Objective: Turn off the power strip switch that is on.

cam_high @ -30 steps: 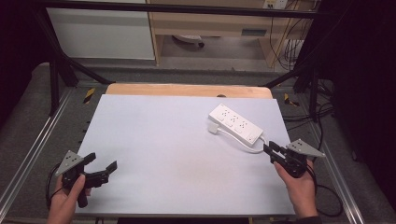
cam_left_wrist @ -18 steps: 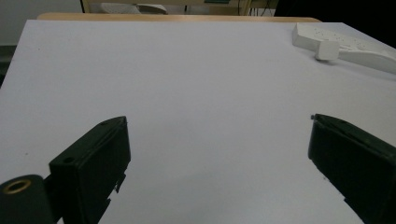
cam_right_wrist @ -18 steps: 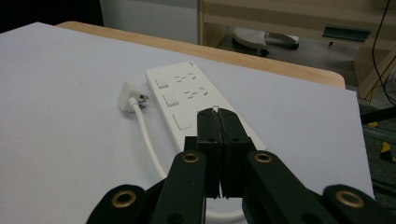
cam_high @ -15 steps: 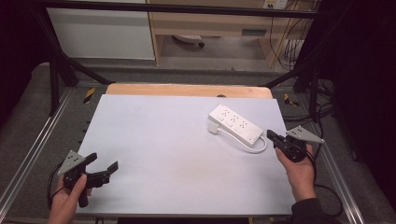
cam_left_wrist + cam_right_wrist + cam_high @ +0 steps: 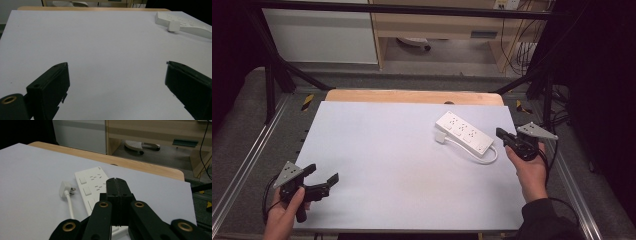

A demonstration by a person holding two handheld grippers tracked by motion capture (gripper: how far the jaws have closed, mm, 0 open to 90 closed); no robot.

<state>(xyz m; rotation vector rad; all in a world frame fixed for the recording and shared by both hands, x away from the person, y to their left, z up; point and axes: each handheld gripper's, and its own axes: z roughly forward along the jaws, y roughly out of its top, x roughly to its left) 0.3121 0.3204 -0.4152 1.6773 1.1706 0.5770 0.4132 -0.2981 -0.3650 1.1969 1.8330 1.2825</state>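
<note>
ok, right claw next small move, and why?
Probably open it first. The right claw is shut and empty, poised over the near end of the white power strip, whose plug lies loose beside it; shut, it can't grasp either.

white power strip (image 5: 463, 132) | on table (image 5: 377, 150), right rear | plug (image 5: 440, 137) touching it

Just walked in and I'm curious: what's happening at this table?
A person holds a gripper in each hand over a white table. The right gripper, shut and empty, sits just beside a white power strip whose cord and plug lie next to it. The left gripper waits open near the table's front corner. Nothing is held.
</note>
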